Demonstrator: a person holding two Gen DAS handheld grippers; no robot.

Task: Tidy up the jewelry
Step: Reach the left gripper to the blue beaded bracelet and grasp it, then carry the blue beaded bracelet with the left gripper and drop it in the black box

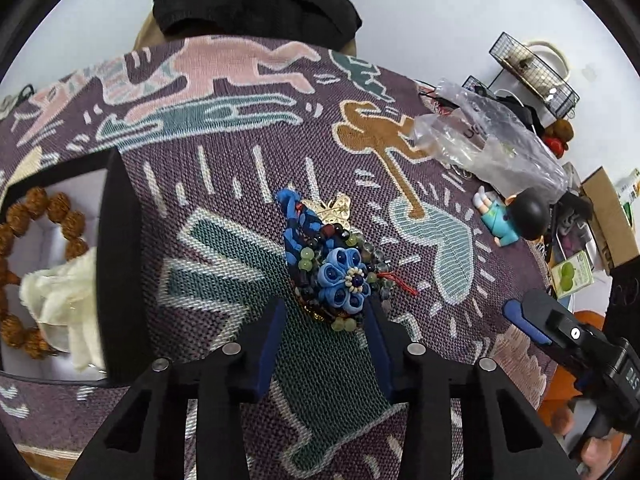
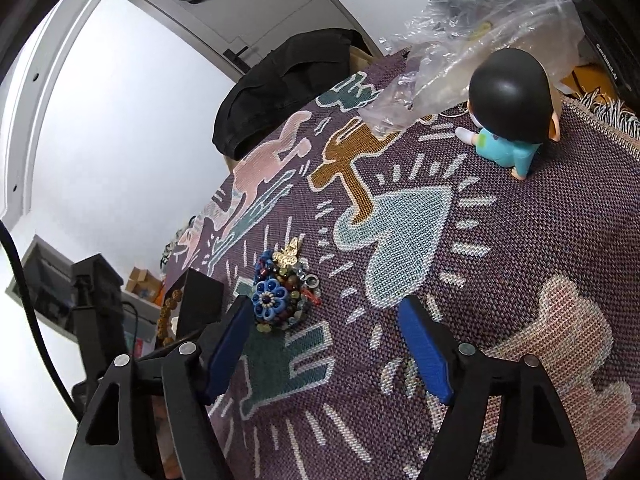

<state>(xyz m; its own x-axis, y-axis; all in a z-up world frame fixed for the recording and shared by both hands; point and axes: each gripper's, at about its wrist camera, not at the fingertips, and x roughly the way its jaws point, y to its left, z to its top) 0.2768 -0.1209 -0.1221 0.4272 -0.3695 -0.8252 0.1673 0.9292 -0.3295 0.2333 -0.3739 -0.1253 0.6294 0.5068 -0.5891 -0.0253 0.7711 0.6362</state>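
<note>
Left wrist view: the left tool (image 1: 326, 322) is spread wide, its blue-padded fingers (image 1: 272, 344) straddling the near end of a heap of jewelry (image 1: 330, 262) without clamping it; whether the pads touch the beads cannot be told. The heap lies on the patterned woven cloth (image 1: 224, 184) over the tabletop: a blue fabric flower brooch (image 1: 344, 280) on top, mixed beaded bracelets under it, and a gold butterfly piece (image 1: 332, 207) at the far end. To the left sits a black jewelry box (image 1: 116, 264) with a pale lining, holding a brown bead bracelet (image 1: 28, 248) and a white flower piece (image 1: 68, 300). The right tool (image 1: 524, 316) shows at the right edge, well apart from the heap.

Right wrist view: the right tool (image 2: 324, 344) is released, fingers far apart, grasping nothing. The heap lies just beyond its left finger (image 2: 228, 348). A toy figurine (image 2: 508, 120) in blue and a crumpled clear plastic bag (image 2: 472, 40) lie farther off.
</note>
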